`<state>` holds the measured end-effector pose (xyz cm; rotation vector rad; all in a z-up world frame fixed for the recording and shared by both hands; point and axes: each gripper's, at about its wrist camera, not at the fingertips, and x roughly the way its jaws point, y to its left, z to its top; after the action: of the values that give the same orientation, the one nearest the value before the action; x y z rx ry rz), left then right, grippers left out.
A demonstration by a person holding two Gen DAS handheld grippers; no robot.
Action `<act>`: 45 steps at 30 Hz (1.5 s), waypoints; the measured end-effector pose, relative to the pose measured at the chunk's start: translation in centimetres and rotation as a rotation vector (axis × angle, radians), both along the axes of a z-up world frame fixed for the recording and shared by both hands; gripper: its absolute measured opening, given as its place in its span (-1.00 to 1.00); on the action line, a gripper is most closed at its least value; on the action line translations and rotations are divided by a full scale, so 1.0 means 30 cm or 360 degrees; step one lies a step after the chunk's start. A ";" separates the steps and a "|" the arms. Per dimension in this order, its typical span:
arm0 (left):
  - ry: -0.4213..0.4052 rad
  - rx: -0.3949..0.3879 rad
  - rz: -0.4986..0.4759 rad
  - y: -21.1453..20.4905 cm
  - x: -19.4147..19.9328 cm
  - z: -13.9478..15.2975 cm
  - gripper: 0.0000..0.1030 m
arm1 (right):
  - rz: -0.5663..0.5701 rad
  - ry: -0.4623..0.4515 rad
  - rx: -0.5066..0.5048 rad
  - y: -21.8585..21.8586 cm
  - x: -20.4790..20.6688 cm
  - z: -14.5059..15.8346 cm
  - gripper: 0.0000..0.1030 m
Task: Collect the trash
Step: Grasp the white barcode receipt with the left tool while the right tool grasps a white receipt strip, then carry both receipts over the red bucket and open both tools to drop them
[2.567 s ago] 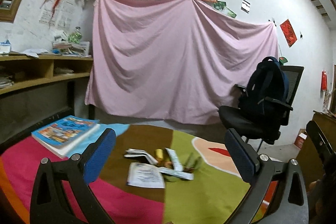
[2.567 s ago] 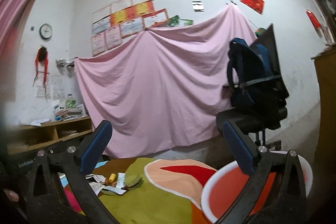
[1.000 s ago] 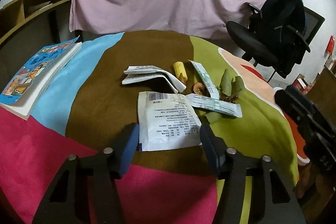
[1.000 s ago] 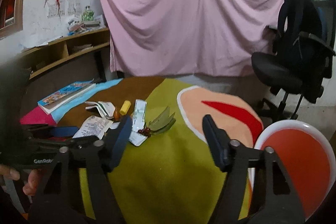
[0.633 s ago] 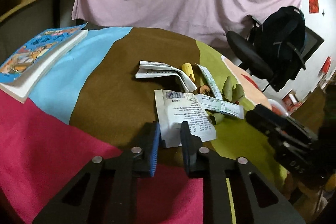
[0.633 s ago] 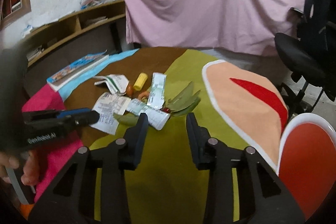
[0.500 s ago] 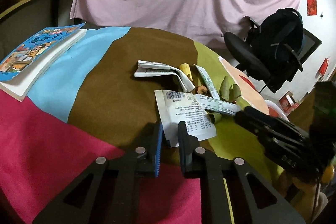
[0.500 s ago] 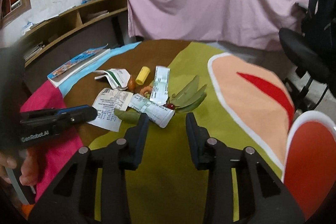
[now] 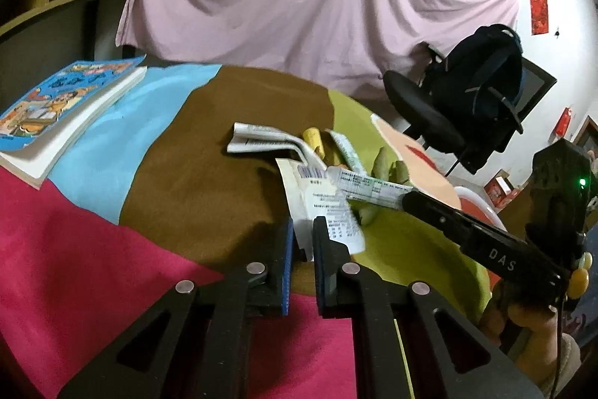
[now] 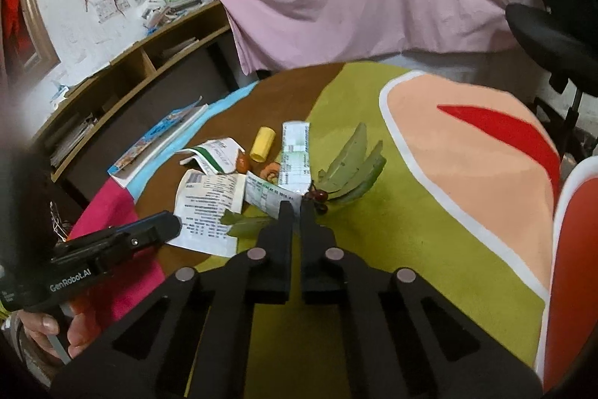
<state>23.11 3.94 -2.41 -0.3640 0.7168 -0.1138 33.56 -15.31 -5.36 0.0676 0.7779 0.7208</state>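
Note:
Trash lies in a heap on the colourful round table [image 9: 93, 242]. My left gripper [image 9: 302, 234] is shut on the near edge of a large white printed receipt [image 9: 321, 208], which also shows in the right wrist view [image 10: 207, 208]. My right gripper [image 10: 296, 210] is shut on the end of a long green-printed paper slip [image 10: 269, 198], also seen in the left wrist view [image 9: 373, 189]. Around them lie a folded paper [image 10: 215, 156], a yellow cylinder [image 10: 262, 143], a second slip [image 10: 295, 152], green leaves [image 10: 355, 167] and small red fruits [image 10: 317, 196].
A blue picture book [image 9: 56, 103] lies at the table's far left. A red and white bin [image 10: 572, 268] stands at the table's right edge. A black office chair with a backpack [image 9: 482, 96] stands behind. Wooden shelves [image 10: 130, 70] run along the left wall.
Both grippers have come down and forward to the heap and closed. The left one has closed on the white receipt's edge, the right one on the end of the green-printed slip.

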 end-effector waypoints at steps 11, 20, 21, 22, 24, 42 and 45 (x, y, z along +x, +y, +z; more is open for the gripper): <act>-0.0180 0.0090 -0.0048 -0.070 -0.057 0.048 -1.00 | -0.0118 -0.0366 0.0042 -0.051 -0.157 0.096 -0.45; -0.0378 0.0288 -0.0021 -0.145 -0.134 0.105 -1.00 | -0.0180 -0.0618 0.0053 -0.088 -0.257 0.148 -0.45; -0.0400 0.0334 -0.0027 -0.168 -0.142 0.114 -1.00 | -0.0181 -0.0649 0.0054 -0.092 -0.266 0.153 -0.45; -0.0420 0.0376 -0.0029 -0.189 -0.150 0.121 -1.00 | -0.0182 -0.0670 0.0054 -0.093 -0.274 0.157 -0.45; -0.0449 0.0405 -0.0033 -0.203 -0.163 0.129 -1.00 | -0.0185 -0.0722 0.0054 -0.097 -0.292 0.168 -0.45; -0.0807 0.0485 -0.0235 -0.519 -0.156 0.292 -1.00 | -0.0585 -0.1119 0.0194 -0.376 -0.428 0.310 -0.45; -0.0832 0.0486 -0.0309 -0.606 -0.133 0.306 -1.00 | -0.0679 -0.1118 0.0214 -0.458 -0.428 0.324 -0.45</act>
<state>19.13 -14.24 6.78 0.0346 0.2419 -0.2682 20.74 -29.05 4.36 0.0912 0.0322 0.3434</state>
